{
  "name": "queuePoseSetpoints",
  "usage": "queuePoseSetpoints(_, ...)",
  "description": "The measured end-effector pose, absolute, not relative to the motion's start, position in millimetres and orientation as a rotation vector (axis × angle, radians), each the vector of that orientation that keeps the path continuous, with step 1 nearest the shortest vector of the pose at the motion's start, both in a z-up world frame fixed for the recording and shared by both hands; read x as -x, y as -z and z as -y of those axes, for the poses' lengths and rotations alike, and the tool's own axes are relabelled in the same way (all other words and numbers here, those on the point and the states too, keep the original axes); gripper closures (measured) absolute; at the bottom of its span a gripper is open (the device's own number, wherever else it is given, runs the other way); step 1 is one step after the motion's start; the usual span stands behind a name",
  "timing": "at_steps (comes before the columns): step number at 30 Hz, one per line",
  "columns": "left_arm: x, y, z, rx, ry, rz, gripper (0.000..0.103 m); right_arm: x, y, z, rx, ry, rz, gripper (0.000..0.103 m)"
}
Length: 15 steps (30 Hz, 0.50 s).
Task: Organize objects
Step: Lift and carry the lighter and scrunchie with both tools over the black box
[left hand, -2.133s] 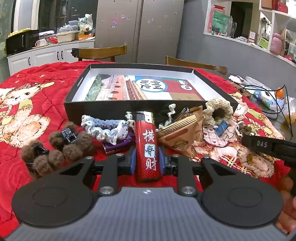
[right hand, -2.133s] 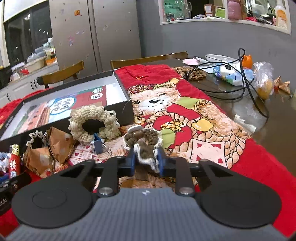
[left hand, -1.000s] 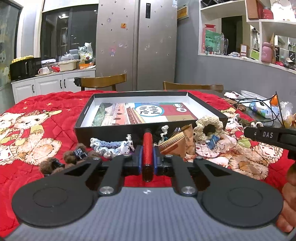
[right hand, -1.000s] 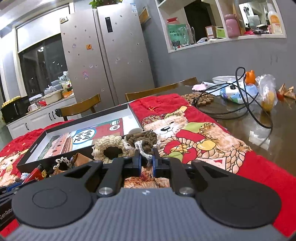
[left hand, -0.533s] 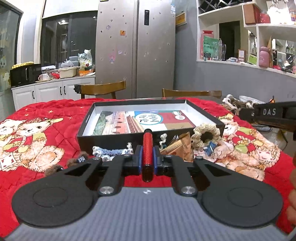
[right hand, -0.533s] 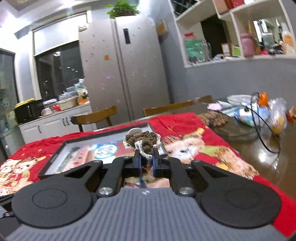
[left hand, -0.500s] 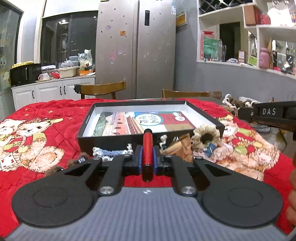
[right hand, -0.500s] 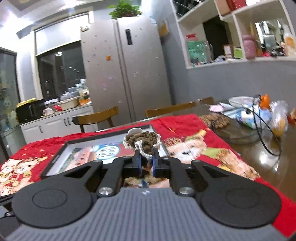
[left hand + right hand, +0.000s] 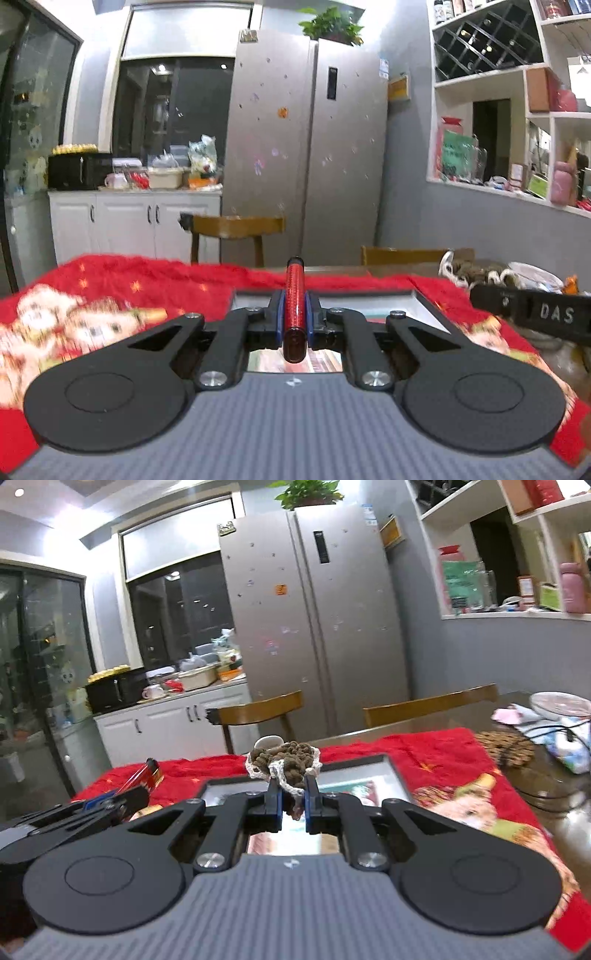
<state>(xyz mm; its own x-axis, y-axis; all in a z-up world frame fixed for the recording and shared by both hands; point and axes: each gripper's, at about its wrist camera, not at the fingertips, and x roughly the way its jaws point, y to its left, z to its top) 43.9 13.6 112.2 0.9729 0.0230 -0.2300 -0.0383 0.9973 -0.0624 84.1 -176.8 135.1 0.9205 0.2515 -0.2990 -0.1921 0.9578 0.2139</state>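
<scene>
Lighter [image 9: 294, 310], red and glittery, is clamped lengthwise between the blue pads of the left claw [image 9: 294, 323], its far end poking past the fingertips toward 12 o'clock. Brown knitted scrunchie [image 9: 284, 762] with cream lace trim is pinched in the right claw [image 9: 293, 803] — the bulk of it bunches above the fingertips. Both claws are held in the air over the black box [image 9: 397, 775], which sits on the red bear-print cloth [image 9: 424, 751] covering the table; the box's printed floor shows beneath each claw. In the right wrist view the left claw and lighter appear at 9 o'clock; in the left wrist view the right claw sits at 3 o'clock — close beside each other, not touching.
</scene>
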Motion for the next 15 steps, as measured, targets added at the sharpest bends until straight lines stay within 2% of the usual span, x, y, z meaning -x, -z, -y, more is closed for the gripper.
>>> queuePoseSetpoints(7, -85.1, -136.3, -52.3, 0.197, -0.036, -0.267, 0.089, -130.6, -136.8, 159.4, -0.245, -0.311, -0.422, 0.091)
queuePoseSetpoints(15, -123.2, -112.1, -80.3, 0.22, 0.018, -0.387, 0.089, -170.3, -83.2, 137.2, -0.298, -0.303, -0.57, 0.091)
